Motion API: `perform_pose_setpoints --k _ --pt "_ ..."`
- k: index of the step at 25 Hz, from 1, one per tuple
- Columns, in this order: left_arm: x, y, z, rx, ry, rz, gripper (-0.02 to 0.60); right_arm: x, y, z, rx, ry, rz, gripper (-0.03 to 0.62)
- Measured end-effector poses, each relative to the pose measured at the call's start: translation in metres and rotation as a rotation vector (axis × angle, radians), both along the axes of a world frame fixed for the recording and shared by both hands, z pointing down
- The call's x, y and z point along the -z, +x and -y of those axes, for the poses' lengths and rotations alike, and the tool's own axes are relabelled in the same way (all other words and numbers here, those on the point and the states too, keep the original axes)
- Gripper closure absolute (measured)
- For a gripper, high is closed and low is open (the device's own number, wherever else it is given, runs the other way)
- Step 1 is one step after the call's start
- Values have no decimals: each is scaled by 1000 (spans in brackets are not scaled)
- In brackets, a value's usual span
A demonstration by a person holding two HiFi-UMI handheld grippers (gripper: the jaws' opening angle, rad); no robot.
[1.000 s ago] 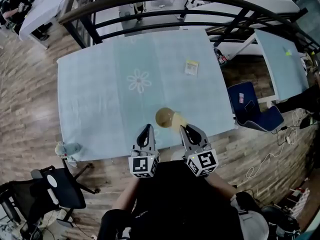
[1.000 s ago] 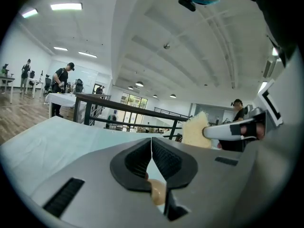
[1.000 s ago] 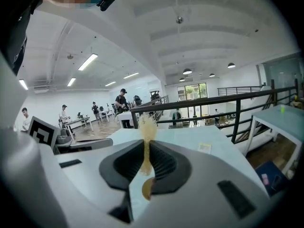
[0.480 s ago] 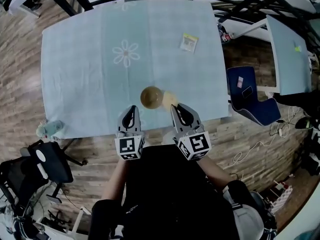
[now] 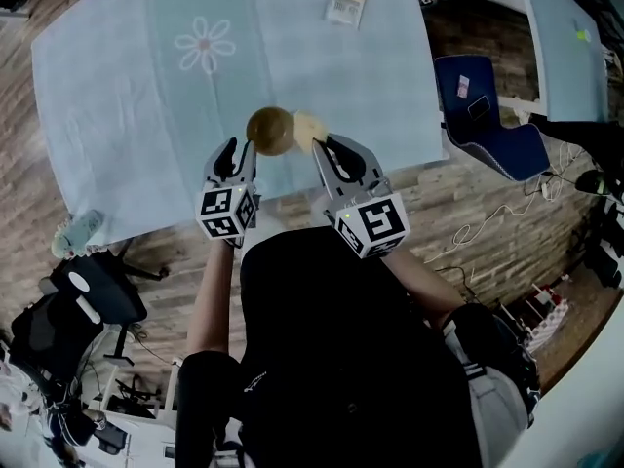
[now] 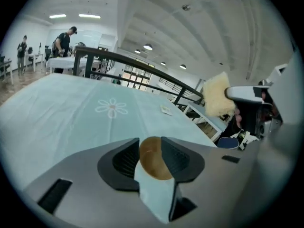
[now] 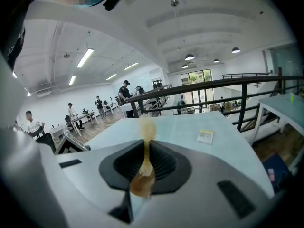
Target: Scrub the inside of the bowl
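1. Your left claw (image 5: 238, 152) has its jaws apart, just opened. The bowl (image 5: 270, 130) shows between them, untouched. Your right claw (image 5: 328, 144) is clamped on the sponge (image 5: 308, 128).
2. You have two claws, one brown bowl, one yellow sponge and one small card (image 5: 344, 6).
3. The bowl sits near the worktop's (image 5: 127, 115) near edge, with the sponge just beside it. The card lies toward the far right corner. The pale blue cloth bears one flower print (image 5: 205, 44). A blue chair (image 5: 487, 115) stands on the wood floor (image 5: 468, 198) past the right edge.
4. A second ago both claws hung short of the near edge. Now they reach over it to the bowl.
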State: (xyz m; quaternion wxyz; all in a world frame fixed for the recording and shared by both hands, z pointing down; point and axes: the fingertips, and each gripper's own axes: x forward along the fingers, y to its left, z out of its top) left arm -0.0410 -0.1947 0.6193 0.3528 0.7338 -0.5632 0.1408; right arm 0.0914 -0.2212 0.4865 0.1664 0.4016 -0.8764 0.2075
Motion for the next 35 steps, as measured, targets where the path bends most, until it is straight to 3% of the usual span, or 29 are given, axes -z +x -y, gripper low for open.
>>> perform_pose_setpoints --k 8,11,19,23,27,35 --pt "-57 7 -6 112 -152 -98 436 -13 -4 -6 46 -8 -33 554" --pt "-67 16 -7 113 -191 -133 436 -22 -5 -9 78 -14 -65 554" --pt "-76 20 -6 138 -245 -151 436 -36 -13 -5 132 -24 -102 554" --pt "-81 17 -4 156 -264 -153 520 -36 -19 -5 131 -27 -101 554" --pt "-81 15 -5 159 -275 -161 552 -36 -24 -7 143 -24 -106 554" --pt "-47 13 -11 110 -248 -159 558 -30 -32 -15 179 -23 -112 554"
